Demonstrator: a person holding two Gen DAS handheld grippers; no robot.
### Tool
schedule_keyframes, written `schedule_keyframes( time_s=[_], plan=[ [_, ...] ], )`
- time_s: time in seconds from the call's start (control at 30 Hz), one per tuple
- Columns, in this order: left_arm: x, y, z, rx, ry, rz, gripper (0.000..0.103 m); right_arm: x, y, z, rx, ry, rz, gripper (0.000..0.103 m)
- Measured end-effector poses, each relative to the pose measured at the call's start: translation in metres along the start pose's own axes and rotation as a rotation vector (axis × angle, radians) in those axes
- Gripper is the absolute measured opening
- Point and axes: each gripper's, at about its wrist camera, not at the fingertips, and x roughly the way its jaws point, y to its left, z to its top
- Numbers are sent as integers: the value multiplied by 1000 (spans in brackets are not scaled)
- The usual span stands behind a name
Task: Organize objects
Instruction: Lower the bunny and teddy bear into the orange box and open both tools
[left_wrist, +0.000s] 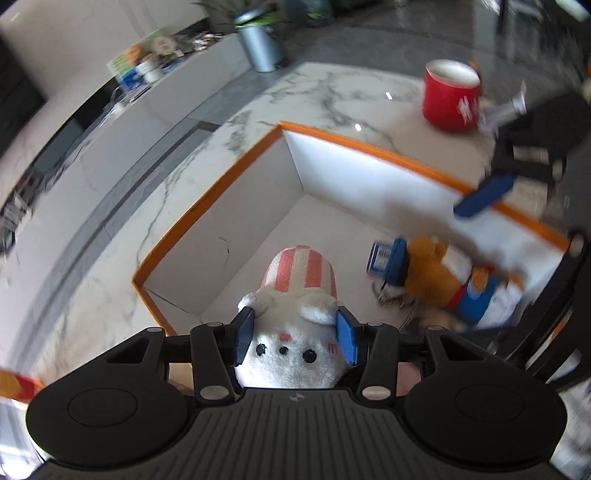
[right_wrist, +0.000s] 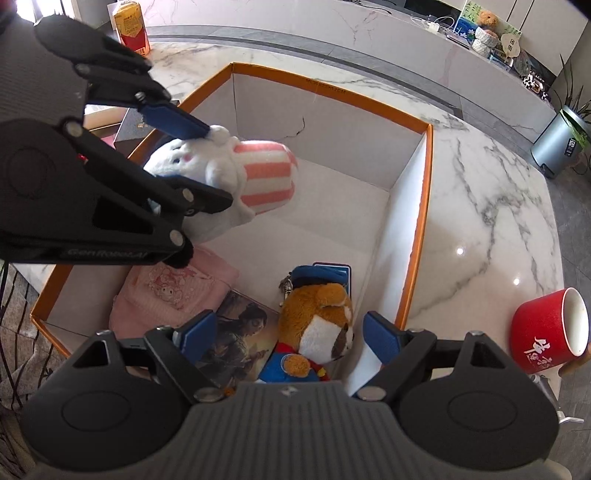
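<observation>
The left gripper (left_wrist: 295, 338) pinches a white plush toy (left_wrist: 291, 354) by the head, one blue pad pressed against each side of it just below the ears; the toy's pink-and-white striped body (right_wrist: 264, 175) points away from the gripper and hangs above the open interior of the orange-rimmed box (right_wrist: 417, 236), clear of the floor of the box; seen from the right wrist, the toy sits over the near-left part of the box. The right gripper (right_wrist: 290, 338) has its fingers spread wide and holds nothing; it hovers over the near end of the box, directly above a brown plush toy (right_wrist: 317, 314) in blue and red clothing, which lies on the box floor and is not touched by either pad. Beside the brown toy lie an illustrated card (right_wrist: 236, 332) and a folded pink cloth (right_wrist: 173, 291), the card partly overlapping the cloth's edge; a small blue item (right_wrist: 332, 271) lies just beyond the brown toy's head. The box stands on a white marble table (right_wrist: 480, 206); a red mug (right_wrist: 546, 328) stands on the table outside the box, well apart from the white toy.
</observation>
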Motion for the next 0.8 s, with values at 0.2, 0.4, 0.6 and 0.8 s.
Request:
schedule_keyframes(
  time_s=[0.2, 0.4, 0.6, 0.8],
  plan=[
    [18, 1, -2, 185, 53, -55, 54, 1, -1, 4, 8, -1, -3, 87],
    [32, 12, -1, 297, 55, -177, 54, 3, -4, 3, 42, 5, 14, 87],
    [40, 15, -6, 515, 25, -317, 54, 4, -8, -2, 85, 1, 56, 87],
    [52, 12, -4, 605, 16, -374, 54, 9, -6, 2, 60, 19, 51, 87]
  ],
)
